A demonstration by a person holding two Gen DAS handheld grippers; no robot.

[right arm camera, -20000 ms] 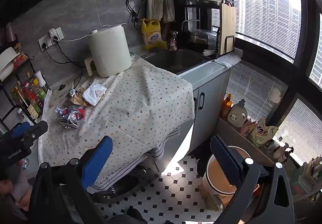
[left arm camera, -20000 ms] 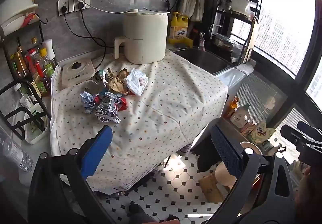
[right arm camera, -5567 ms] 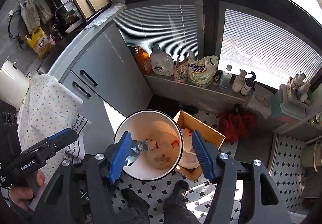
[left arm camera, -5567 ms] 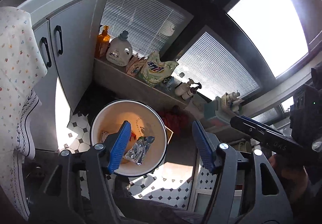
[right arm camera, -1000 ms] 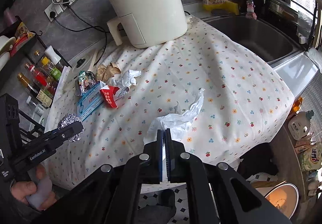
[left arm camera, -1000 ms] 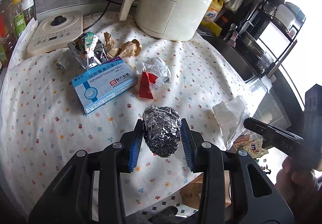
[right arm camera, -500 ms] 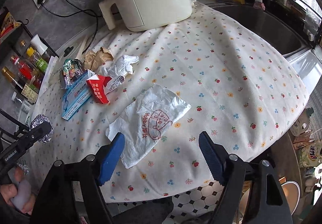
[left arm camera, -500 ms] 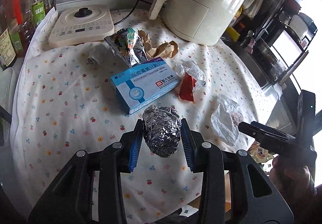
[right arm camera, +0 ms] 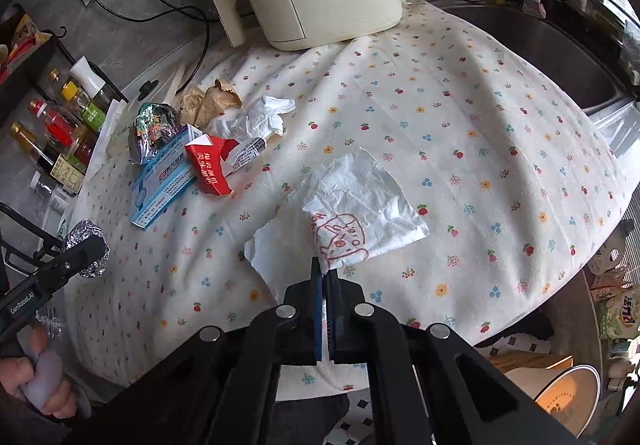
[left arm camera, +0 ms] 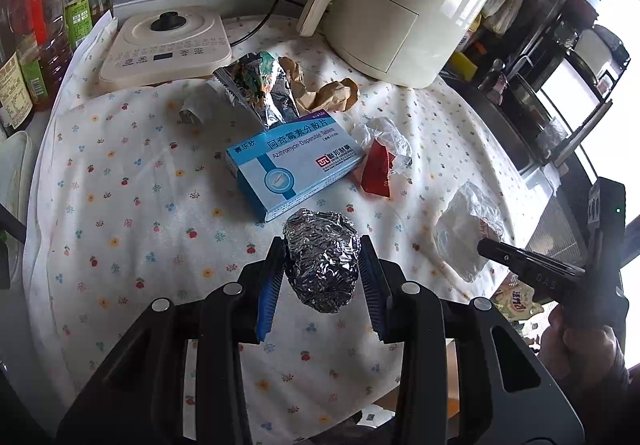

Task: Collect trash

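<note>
My left gripper [left arm camera: 320, 277] is shut on a crumpled foil ball [left arm camera: 322, 259] and holds it above the flowered tablecloth [left arm camera: 132, 213]; the ball also shows in the right wrist view [right arm camera: 86, 245]. My right gripper [right arm camera: 325, 277] is shut on the near edge of a white printed plastic bag [right arm camera: 352, 205] that lies on the cloth. Other trash lies further back: a blue medicine box [left arm camera: 296, 165], a red carton [right arm camera: 208, 163], a foil snack wrapper [left arm camera: 256, 89], brown paper [left arm camera: 332, 93] and white crumpled paper [right arm camera: 252, 117].
A cream air fryer [left arm camera: 400, 17] and a white cooktop [left arm camera: 164, 45] stand at the back. Sauce bottles [left arm camera: 36, 41] line the left edge. The sink [right arm camera: 540, 41] is on the right. A trash bin [right arm camera: 568, 393] stands on the floor at lower right.
My right gripper, open half a second ago, has closed on the near edge of the white bag. My left gripper still holds the foil ball and has drifted slightly toward the table.
</note>
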